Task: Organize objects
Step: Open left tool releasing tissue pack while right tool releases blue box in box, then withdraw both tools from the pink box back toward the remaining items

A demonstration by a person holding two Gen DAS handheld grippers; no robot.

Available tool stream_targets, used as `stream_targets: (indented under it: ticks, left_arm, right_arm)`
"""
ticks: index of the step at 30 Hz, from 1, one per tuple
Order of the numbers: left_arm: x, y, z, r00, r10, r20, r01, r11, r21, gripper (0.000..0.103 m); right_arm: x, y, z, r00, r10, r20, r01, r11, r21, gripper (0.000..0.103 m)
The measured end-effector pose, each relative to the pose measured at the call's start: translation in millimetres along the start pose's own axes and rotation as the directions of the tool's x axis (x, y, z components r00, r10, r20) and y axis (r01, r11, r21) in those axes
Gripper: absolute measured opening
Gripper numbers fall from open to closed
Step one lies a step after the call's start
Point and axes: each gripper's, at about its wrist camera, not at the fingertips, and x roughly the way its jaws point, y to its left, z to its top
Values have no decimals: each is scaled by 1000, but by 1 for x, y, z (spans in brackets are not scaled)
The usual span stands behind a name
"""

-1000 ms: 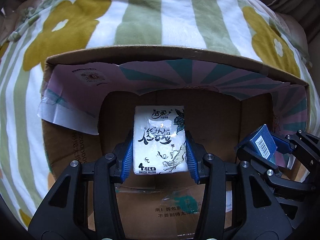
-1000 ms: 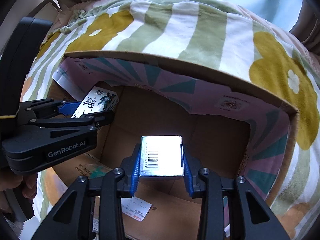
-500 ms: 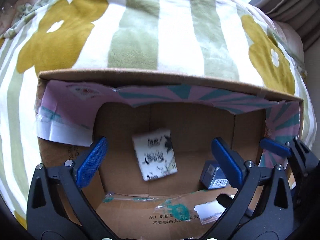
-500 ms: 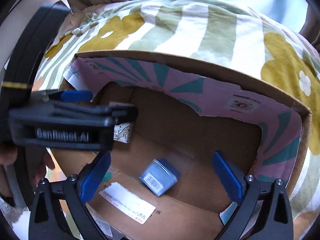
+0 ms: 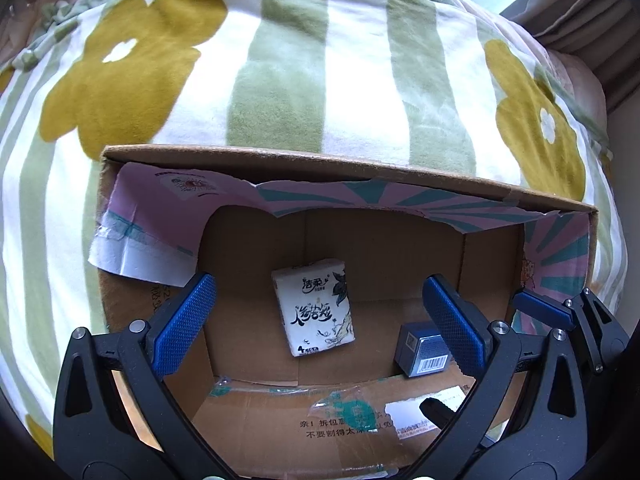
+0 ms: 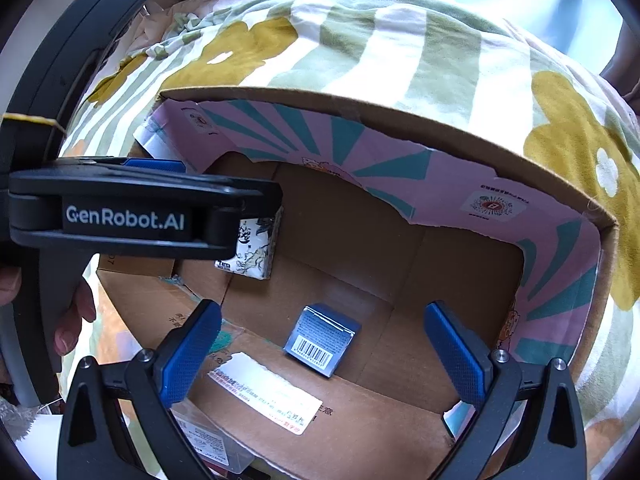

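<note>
- Left gripper (image 5: 320,316): jaws spread wide, empty, blue pads flanking the box opening from above. One second ago they clamped the tissue pack; half a second ago they were already apart.
- Right gripper (image 6: 322,350): jaws likewise wide apart and empty, poised over the near wall of the box. One second ago they clamped the blue box.
- Hand (image 6: 68,320): fingers visible at the left edge of the right wrist view, wrapped on the left gripper's handle.
- Cardboard box (image 5: 304,158): open-topped, near flap bearing a white shipping label (image 6: 266,398) and tape scraps; upper inside walls lined with torn pink-and-teal printed paper (image 5: 400,196).
- Blue box (image 6: 322,340): small carton lying on the box floor near the front wall, barcode end turned toward the cameras, its length running roughly front to back. In the left wrist view the left gripper's right pad partly covers it.
- Tissue pack (image 5: 314,306): white with black calligraphy, flat on the floor left of the blue box and apart from it, long axis front to back, slightly skewed, printed top toward the far wall. The left gripper's body hides part of it in the right wrist view.
- Blanket (image 5: 280,60): green-and-white stripes with mustard flowers, under and beyond the box.
- Curtain (image 5: 600,20): grey folds at far right.
</note>
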Motion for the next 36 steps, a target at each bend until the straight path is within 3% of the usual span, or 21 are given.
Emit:
stream_targets:
  ticks: [9, 20, 29, 32, 36]
  left_arm:
    - [-35, -7, -9, 1000, -3, 29, 2, 1000, 27, 103]
    - [-128, -11, -35, 992, -23, 123, 21, 1000, 17, 103]
    - [-213, 8, -90, 980, -29, 195, 33, 999, -18, 103]
    - [-238, 12, -114, 975, -6, 224, 7, 1000, -2, 103]
    - [-274, 16, -150, 949, 57, 310, -68, 997, 26, 103]
  right_arm:
    - [-35, 13, 1, 999, -25, 36, 26, 1000, -14, 101]
    - [-108, 41, -15, 995, -47, 86, 48, 999, -6, 101]
    - [-168, 75, -44, 986, -96, 140, 87, 994, 67, 101]
    - [-189, 85, -59, 977, -134, 166, 119, 988, 99, 101]
    - [-215, 94, -82, 962, -180, 206, 150, 976, 156, 101]
